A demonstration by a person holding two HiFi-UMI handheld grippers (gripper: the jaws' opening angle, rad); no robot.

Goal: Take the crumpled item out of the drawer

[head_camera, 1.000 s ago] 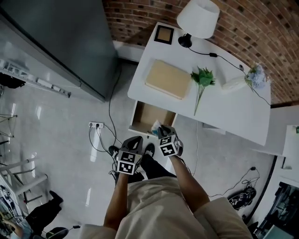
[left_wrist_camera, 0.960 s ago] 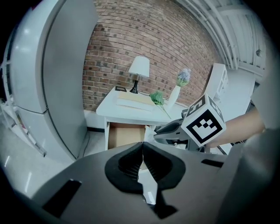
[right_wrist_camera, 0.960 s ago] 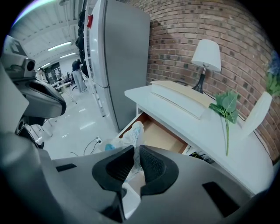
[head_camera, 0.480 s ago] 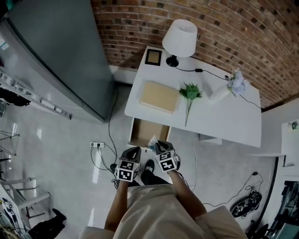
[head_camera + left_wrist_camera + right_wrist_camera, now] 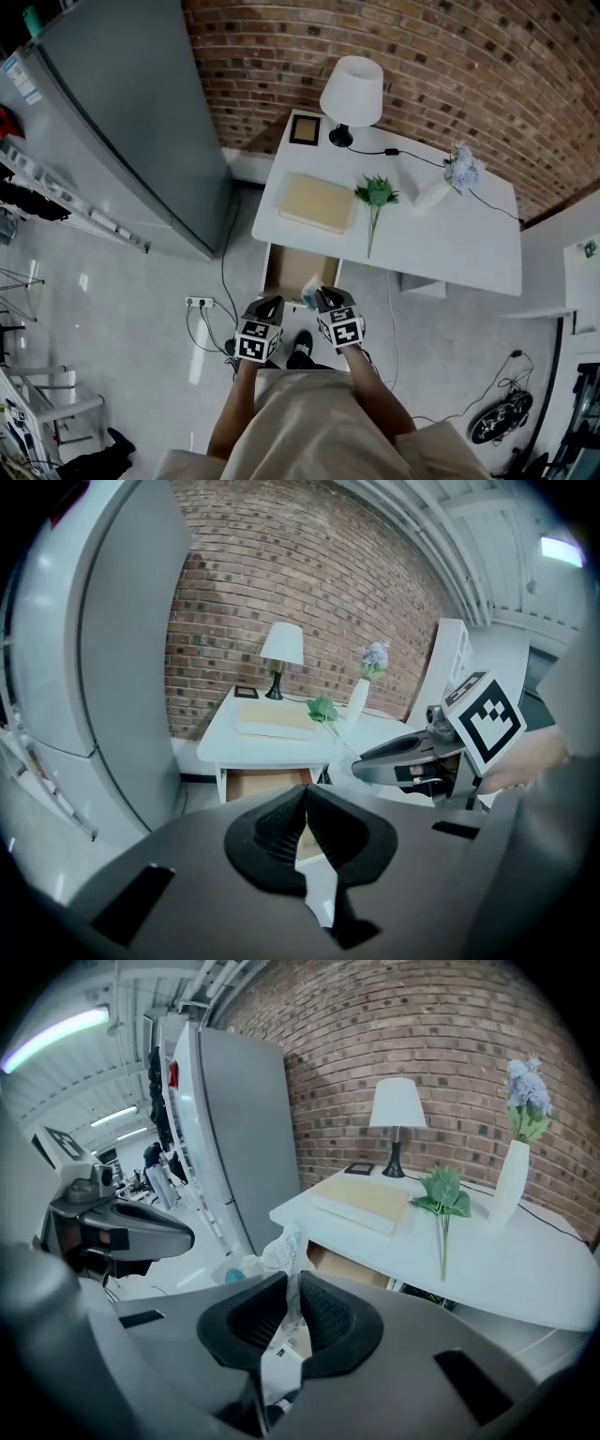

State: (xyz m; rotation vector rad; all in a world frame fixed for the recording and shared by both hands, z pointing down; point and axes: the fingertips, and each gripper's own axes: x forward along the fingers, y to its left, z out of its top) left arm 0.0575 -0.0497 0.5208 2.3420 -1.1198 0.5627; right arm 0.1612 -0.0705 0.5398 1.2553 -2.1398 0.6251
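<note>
Crumpled item (image 5: 279, 1258), pinched by right gripper (image 5: 291, 1309) fingers (image 5: 333, 1321), has risen clear of the open drawer (image 5: 295, 267), so removal looks done; left gripper (image 5: 306, 825) fingers (image 5: 272, 834) pressed together, empty.

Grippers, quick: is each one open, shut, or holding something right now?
Left gripper: shut, nothing between its jaws.
Right gripper: shut on the crumpled item.

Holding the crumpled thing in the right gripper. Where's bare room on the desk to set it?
Widest bare patch: the desk's front right, between the green sprig and the right edge, in front of the vase. Crowded: the back left, with frame, lamp and tan pad.
</note>
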